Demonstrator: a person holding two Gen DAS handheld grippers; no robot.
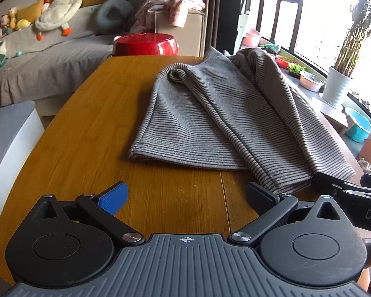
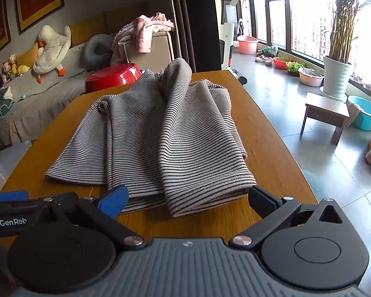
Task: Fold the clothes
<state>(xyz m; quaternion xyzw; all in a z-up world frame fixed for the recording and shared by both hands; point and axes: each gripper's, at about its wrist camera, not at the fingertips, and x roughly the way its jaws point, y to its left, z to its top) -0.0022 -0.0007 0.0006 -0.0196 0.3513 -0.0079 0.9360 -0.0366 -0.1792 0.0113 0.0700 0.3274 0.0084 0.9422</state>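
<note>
Living room behind, sofa point(image 1: 49, 57) off to my far left. Wooden table point(image 1: 91, 128) ran ahead of both claws, bare near edge giving me room to work. Striped garment point(image 2: 160, 136) lay half-folded, bunched at the far end, its hem just ahead of my right claw point(image 2: 188, 198). Left claw point(image 1: 185, 195) sat beside that hem. Both were spread wide, holding nothing, likely lined up for a hem grab.
</note>
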